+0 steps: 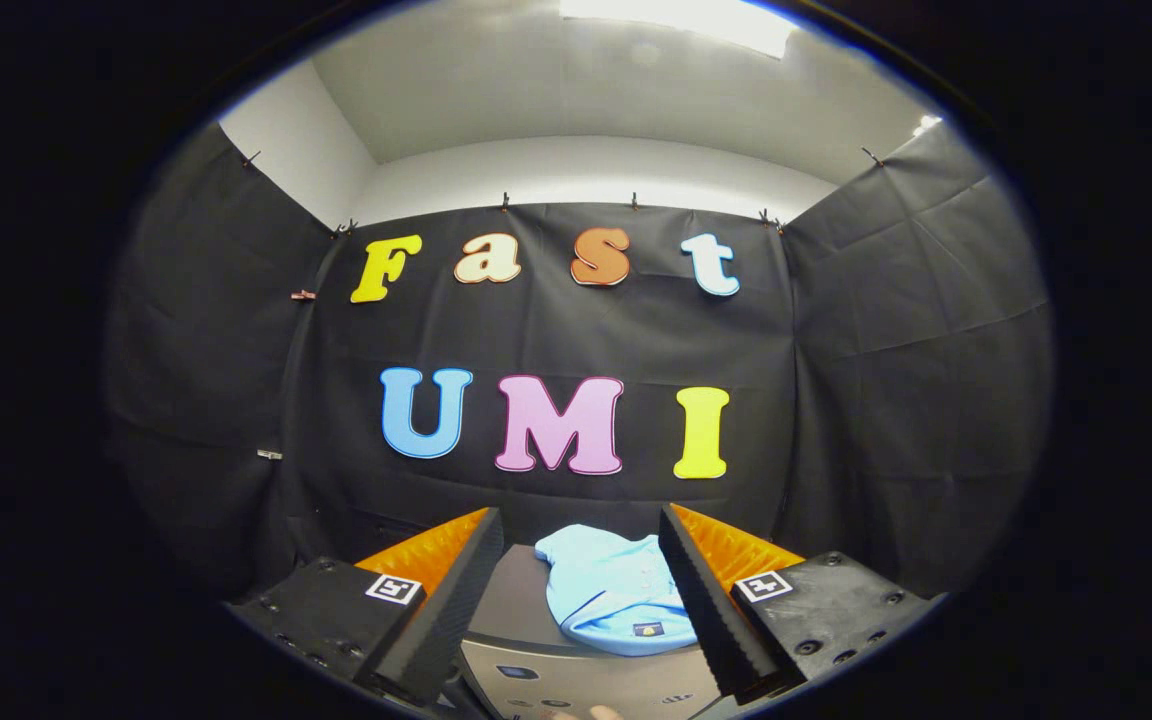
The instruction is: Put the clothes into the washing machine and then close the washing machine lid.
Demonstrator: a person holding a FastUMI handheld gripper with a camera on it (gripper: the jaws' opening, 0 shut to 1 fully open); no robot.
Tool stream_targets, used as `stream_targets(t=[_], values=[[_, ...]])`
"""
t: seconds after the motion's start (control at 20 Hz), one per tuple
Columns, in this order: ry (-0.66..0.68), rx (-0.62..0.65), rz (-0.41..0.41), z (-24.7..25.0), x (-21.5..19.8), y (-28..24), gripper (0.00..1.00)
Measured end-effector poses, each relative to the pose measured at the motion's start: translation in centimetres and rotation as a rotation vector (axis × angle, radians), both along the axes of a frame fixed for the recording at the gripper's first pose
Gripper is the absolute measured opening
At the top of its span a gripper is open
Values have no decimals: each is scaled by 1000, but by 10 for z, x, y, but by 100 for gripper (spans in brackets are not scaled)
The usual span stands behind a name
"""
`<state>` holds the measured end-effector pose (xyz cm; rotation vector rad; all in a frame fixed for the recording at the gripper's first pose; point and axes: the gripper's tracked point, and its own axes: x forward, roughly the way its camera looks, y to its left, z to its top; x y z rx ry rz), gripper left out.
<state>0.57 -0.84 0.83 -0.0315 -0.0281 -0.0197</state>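
Reaching for the garment is the step in hand, by my judgement, so lower your tongs (pixel 581 590) squarely over the folded light-blue cotton shirt (pixel 611 590) before you squeeze. The fingers stand wide apart and hold nothing. The shirt lies between them and a little ahead, nearer the right finger, whose inner edge overlaps its side; whether they touch cannot be told. It rests on the dark flat top of the grey washing machine (pixel 521 610), whose pale front panel sits just below the fingers. Aim for a thick fold near the shirt's middle, so both fingers bite cloth rather than scraping the lid beneath.
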Motion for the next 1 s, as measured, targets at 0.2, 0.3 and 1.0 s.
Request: stream_targets(t=[0.2,0.3,1.0], values=[[17,1,-17,2,17,-13,98],[39,6,-32,1,31,-21,98],[307,47,-74,-37,171,-60,98]])
